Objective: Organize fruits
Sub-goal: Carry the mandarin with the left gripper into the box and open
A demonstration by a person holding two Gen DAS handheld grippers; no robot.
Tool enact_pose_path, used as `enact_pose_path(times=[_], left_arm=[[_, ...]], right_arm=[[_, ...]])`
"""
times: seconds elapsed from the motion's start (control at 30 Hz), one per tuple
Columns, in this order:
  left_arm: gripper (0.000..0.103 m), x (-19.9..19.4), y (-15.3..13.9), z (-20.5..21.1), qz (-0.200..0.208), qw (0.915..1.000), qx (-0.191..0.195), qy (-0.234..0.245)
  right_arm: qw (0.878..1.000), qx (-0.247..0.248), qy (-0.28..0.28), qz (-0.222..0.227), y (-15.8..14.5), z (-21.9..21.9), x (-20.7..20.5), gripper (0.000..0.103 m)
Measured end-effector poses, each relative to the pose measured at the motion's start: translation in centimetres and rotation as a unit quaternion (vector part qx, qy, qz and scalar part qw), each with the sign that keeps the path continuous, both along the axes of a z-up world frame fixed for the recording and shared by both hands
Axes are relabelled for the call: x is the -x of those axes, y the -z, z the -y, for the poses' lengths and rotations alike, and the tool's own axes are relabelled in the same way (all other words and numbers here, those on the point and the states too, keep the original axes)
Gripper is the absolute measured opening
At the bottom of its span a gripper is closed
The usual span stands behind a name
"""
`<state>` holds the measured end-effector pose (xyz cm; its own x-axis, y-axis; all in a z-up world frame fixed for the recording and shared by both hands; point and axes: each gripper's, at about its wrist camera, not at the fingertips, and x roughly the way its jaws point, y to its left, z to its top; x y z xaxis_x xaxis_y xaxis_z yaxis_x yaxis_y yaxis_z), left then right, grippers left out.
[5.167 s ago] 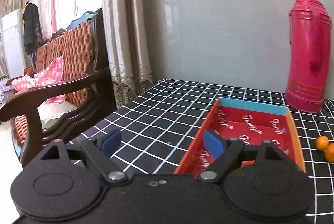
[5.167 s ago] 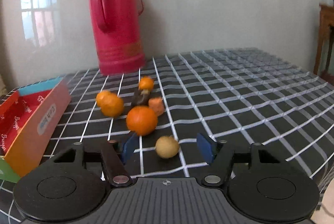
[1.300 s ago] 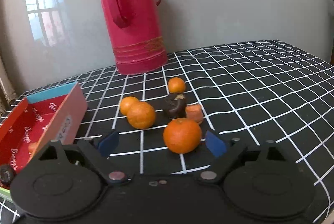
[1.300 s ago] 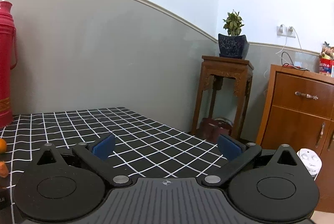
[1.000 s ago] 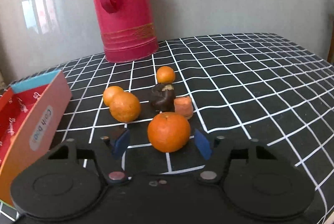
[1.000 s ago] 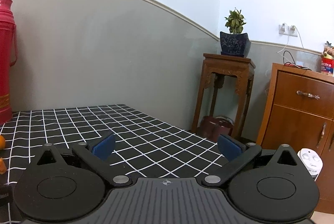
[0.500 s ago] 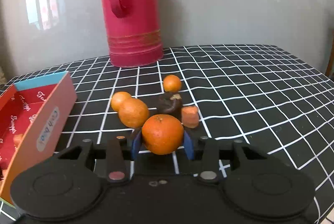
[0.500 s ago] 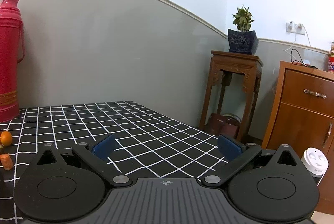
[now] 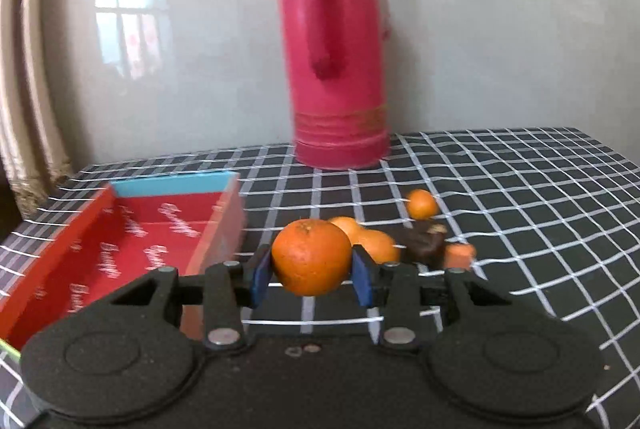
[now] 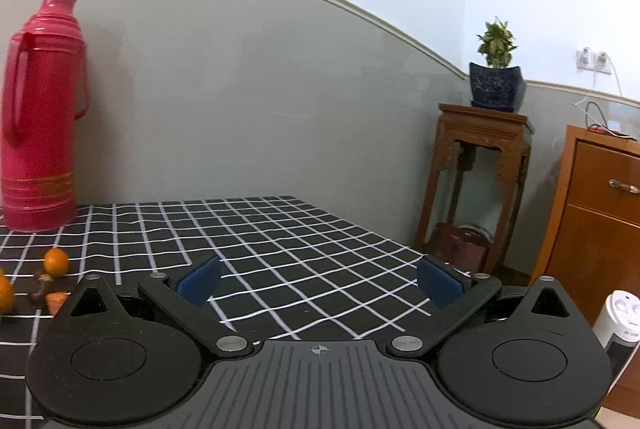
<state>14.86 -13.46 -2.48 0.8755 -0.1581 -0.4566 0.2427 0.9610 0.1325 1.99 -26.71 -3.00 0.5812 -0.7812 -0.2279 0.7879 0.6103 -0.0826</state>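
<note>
My left gripper (image 9: 310, 275) is shut on a large orange (image 9: 311, 257) and holds it above the checked tablecloth. The red tray (image 9: 100, 249) with a blue far wall lies just to its left. Behind the orange lie two smaller oranges (image 9: 370, 239), a small one (image 9: 422, 204), a dark brown fruit (image 9: 424, 243) and an orange chunk (image 9: 460, 255). My right gripper (image 10: 318, 285) is open and empty over the table's right part. The small orange (image 10: 56, 261) and the dark fruit (image 10: 40, 287) show at its far left.
A tall pink thermos (image 9: 336, 69) stands at the back by the grey wall; it also shows in the right wrist view (image 10: 40, 117). A wooden plant stand (image 10: 480, 181) and a cabinet (image 10: 596, 221) stand beyond the table's right edge.
My left gripper closed on the large orange, lifted it and swung left toward the red tray. The right gripper stayed open and turned slightly left.
</note>
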Motion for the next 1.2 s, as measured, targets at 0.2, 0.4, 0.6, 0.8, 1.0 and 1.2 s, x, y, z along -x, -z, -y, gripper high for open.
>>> enact_pose_path(times=[0.2,0.4,0.6,0.8,1.0,1.2], left_arm=[[0.032,-0.7,-0.9,-3.6,0.007,0.9983,0.001,-0.057],[0.032,-2.0,-1.2,-7.2,-0.010,0.9931,0.000,-0.117],[0.032,-2.9,-1.1,-10.2,-0.042,0.9866,-0.002,-0.158],[0.033,-3.2,-0.9,-12.8,-0.063,0.9808,0.003,-0.185],[0.038,-3.2,-0.8,-14.4,-0.078,0.9783,0.001,-0.192],[0.068,-1.8,-1.9,-15.5,-0.053,0.9825,0.009,-0.178]], right_arm=[[0.999,0.002,-0.032,0.000,-0.1,-1.9,-1.1,0.103],[0.998,-0.002,-0.066,-0.003,-0.1,-3.7,-2.2,0.103],[0.995,-0.007,-0.103,-0.010,0.1,-5.5,-3.3,0.103],[0.990,-0.013,-0.140,-0.017,0.4,-7.3,-4.4,0.103],[0.986,-0.015,-0.166,-0.022,0.6,-9.1,-5.2,0.103],[0.976,-0.039,-0.213,-0.027,0.8,-10.5,-6.3,0.103]])
